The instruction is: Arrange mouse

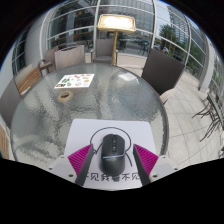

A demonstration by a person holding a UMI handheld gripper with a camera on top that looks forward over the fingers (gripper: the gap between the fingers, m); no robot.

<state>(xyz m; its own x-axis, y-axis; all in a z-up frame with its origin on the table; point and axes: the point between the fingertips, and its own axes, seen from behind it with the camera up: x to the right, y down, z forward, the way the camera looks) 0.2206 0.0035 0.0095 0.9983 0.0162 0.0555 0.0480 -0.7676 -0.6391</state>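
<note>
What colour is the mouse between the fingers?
Black and dark grey mouse, seen in the gripper view.

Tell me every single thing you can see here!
mouse: one, dark grey, on the white mat between the claw's fingers, gaps at both sides.
white mat: one, white with a black ring and printed characters, near edge of the table.
table: one, round, shiny grey.
paper card: one, white with green and black marks, far side of the table.
chair: one, wooden, beyond the table by the windows.
claw: one, pink pads, open around the mouse.
</note>
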